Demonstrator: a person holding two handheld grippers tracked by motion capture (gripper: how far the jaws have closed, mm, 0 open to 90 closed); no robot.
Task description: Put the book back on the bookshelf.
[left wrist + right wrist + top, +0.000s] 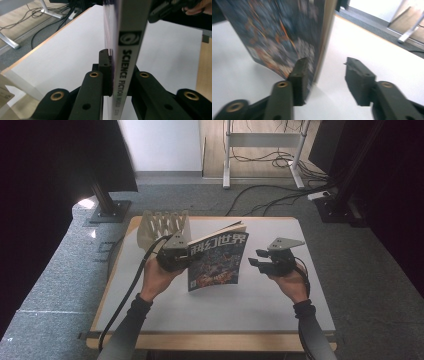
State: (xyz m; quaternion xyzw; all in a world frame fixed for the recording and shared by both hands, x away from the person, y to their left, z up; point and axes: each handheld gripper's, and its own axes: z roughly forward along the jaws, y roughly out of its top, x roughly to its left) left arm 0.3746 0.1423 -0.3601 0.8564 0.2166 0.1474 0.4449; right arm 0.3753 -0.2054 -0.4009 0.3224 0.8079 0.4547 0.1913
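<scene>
At worktop [150, 315] centre I've got the magazine [216, 262] standing upright, my left tongs [176, 254] clenched on its spine edge at nine o'clock so the cover faces me. My right tongs [260, 259] sit released at three o'clock, jaws spread, lined up on the free edge. At eleven o'clock the slotted rack [164, 226] looks like the destination, I'd guess.

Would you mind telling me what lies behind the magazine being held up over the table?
Behind the magazine, toward the table's far-left corner, stands a pale slotted rack. Bare white table surrounds it. The left gripper clamps the spine. Whatever the cover hides cannot be seen.
</scene>
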